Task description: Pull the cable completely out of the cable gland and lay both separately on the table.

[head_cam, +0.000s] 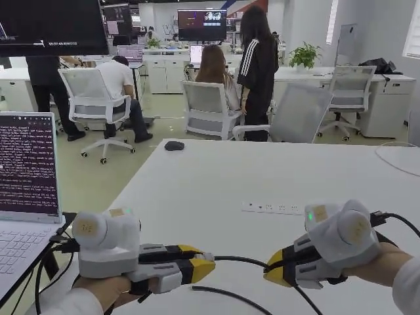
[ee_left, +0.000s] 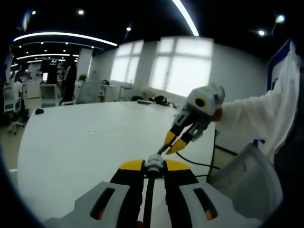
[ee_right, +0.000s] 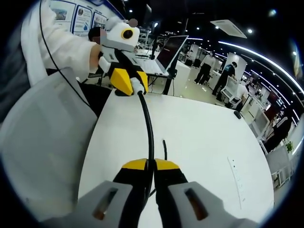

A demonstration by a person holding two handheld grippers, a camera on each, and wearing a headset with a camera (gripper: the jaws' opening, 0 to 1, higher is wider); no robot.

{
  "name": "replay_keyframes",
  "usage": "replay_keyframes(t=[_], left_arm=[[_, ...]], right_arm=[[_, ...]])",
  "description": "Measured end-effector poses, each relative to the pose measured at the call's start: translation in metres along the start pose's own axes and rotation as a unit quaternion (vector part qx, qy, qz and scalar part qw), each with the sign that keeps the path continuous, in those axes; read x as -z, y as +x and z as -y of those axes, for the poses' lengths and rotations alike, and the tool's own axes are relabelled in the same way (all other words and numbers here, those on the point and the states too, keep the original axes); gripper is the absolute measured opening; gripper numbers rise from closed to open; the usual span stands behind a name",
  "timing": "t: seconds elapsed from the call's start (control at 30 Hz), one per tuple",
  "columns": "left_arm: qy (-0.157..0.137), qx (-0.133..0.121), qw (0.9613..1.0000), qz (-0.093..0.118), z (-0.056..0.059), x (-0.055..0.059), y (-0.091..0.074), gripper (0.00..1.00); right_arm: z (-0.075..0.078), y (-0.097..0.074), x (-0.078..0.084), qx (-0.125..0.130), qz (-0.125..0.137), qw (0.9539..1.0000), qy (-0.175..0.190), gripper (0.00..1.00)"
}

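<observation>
L gripper fingers clamp gland, R gripper fingers clamp cable

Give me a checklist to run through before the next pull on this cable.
1. Left gripper shut on the gland: ok.
2. Right gripper shut on the cable: ok.
3. Cable pulled out of the gland: not ok, it runs into the gland in the right gripper view.
4. Free space on the table to lay both down: ok.
5. Slack cable below the grippers free of snags: cannot tell, it leaves the head view's bottom edge.
</observation>
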State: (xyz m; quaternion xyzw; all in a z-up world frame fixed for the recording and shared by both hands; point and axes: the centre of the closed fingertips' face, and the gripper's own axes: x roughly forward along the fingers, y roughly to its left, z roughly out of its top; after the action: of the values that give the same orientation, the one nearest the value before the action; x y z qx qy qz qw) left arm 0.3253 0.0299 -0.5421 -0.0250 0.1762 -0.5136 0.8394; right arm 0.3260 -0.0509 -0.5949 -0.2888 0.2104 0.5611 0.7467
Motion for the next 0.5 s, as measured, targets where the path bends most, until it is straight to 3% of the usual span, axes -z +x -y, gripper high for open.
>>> replay_keyframes(t=[0.23, 0.5], left_arm=[[-0.006, -0.003, 1.0, 0.001, -0.001, -0.002, -0.001, 0.17], [-0.005, -0.003, 1.0, -0.003, 0.001, 0.001, 0.001, 0.17]], right_arm=[[-0.002, 0.003, -0.001, -0.003, 0.003, 0.9999, 0.009, 0.04], [-0.009, 0.021, -0.025, -0.017, 0.028, 0.9994, 0.008, 0.17]])
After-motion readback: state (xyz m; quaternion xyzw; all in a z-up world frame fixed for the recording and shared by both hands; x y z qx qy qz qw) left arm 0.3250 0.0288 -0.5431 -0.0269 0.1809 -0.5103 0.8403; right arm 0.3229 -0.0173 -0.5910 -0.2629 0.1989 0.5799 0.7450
